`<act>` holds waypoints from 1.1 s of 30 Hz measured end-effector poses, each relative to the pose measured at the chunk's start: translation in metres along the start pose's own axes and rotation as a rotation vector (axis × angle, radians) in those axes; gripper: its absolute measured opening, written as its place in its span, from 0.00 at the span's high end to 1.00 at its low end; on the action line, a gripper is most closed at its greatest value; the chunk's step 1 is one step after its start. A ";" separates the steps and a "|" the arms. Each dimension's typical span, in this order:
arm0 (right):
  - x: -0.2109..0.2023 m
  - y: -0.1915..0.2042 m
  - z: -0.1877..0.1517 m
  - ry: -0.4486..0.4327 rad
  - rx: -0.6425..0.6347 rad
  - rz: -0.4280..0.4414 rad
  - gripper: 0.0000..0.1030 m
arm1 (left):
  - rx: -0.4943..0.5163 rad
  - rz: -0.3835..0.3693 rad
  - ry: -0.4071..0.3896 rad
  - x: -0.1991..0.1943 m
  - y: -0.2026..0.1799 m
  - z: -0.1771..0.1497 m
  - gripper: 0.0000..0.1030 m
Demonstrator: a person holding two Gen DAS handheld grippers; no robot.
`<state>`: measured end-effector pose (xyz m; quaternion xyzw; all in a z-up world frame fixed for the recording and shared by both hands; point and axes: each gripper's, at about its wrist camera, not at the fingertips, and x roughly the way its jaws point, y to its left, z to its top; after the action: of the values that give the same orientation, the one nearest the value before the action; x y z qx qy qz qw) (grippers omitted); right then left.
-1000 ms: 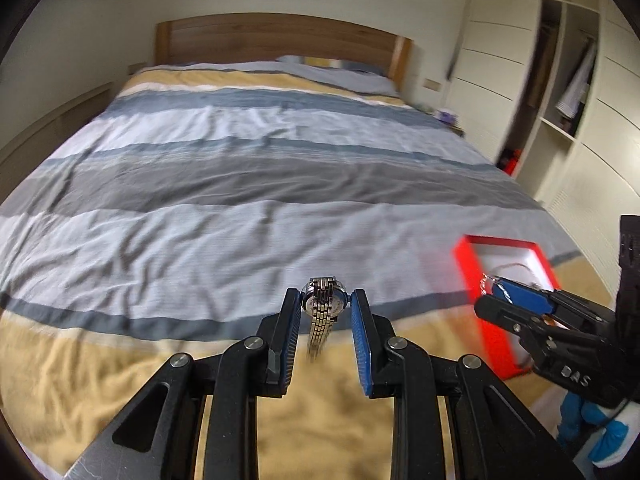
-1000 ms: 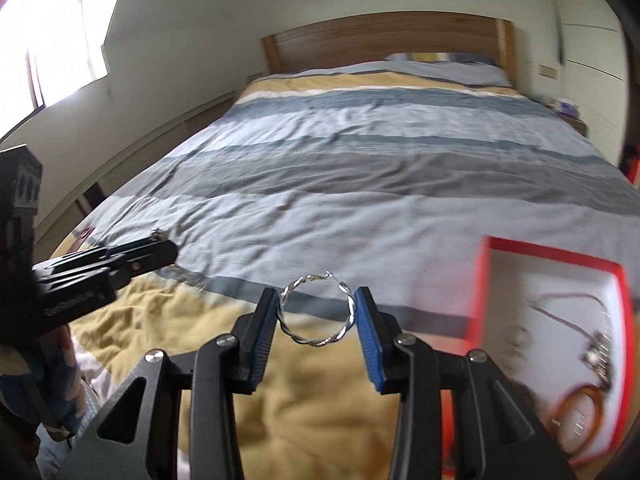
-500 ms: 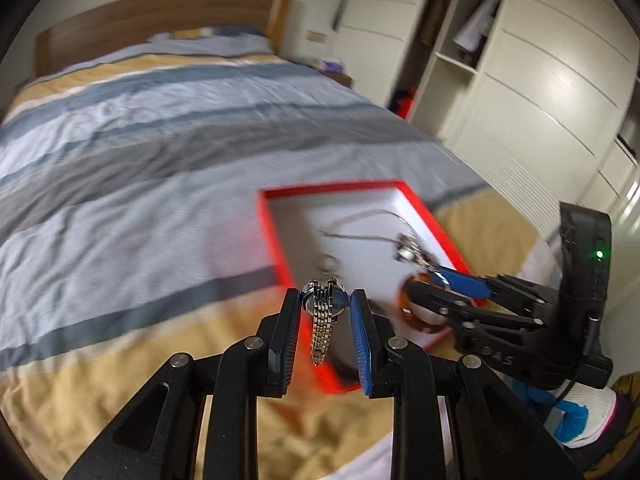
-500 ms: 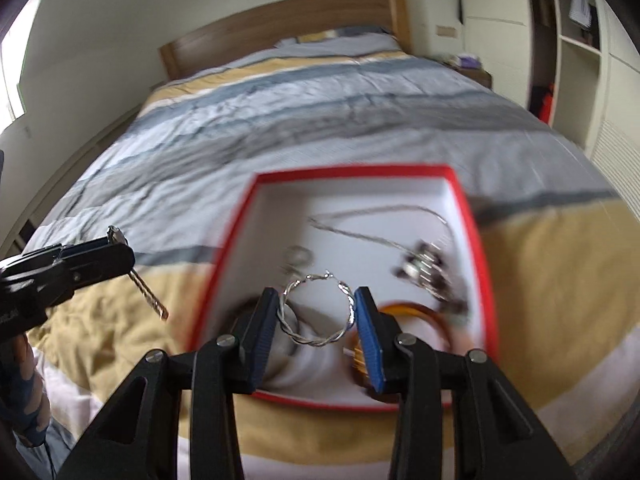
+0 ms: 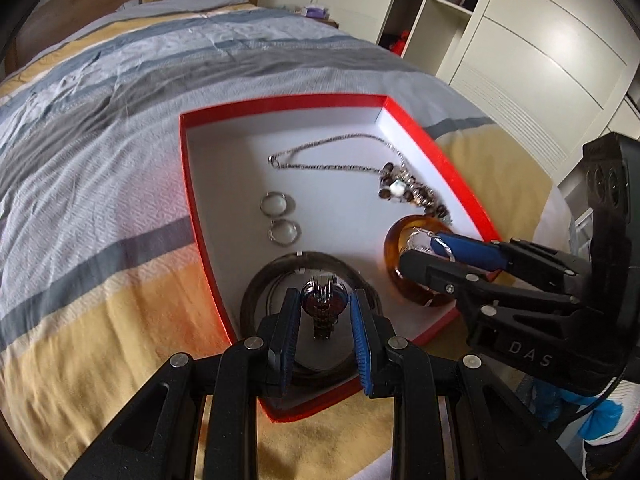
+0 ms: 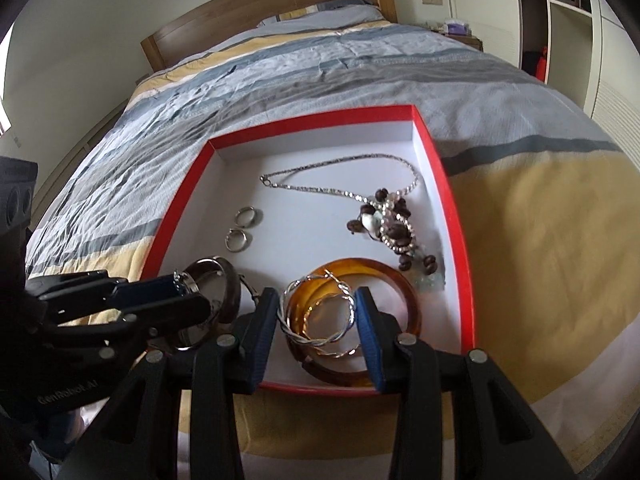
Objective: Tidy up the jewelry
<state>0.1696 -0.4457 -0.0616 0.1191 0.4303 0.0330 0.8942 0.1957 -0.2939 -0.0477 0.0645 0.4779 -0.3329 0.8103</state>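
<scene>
The left gripper (image 5: 325, 307) is clamped on a metal wristwatch (image 5: 323, 302) by its case, so the band hangs free over the dark bangle (image 5: 256, 292) in the red box (image 5: 436, 152). The right gripper (image 6: 316, 312) pinches a twisted silver hoop (image 6: 318, 314) across its width (flat between the pads, likely to keep it from swinging) above the amber bangle (image 6: 404, 284). Both point steeply down over the box's near end, side by side, poised to release. A necklace (image 6: 340, 188) and two small rings (image 6: 244, 226) lie farther in, on the striped bed (image 6: 320, 64).
</scene>
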 end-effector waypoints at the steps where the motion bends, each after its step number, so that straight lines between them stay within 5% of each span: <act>1: 0.001 0.000 0.000 0.005 0.000 -0.001 0.63 | 0.001 0.002 0.004 0.002 0.000 -0.001 0.76; 15: 0.010 0.004 0.003 0.042 -0.009 -0.043 0.63 | 0.026 0.040 0.015 0.005 -0.002 -0.003 0.75; 22: 0.002 -0.001 0.002 0.043 0.030 -0.063 0.54 | 0.015 0.044 0.023 -0.002 0.002 -0.006 0.73; 33: -0.044 0.006 -0.008 -0.002 0.060 -0.066 0.54 | -0.010 0.070 -0.042 -0.050 -0.006 -0.012 0.48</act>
<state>0.1356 -0.4455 -0.0315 0.1313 0.4338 -0.0096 0.8913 0.1674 -0.2695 -0.0122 0.0702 0.4598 -0.3032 0.8317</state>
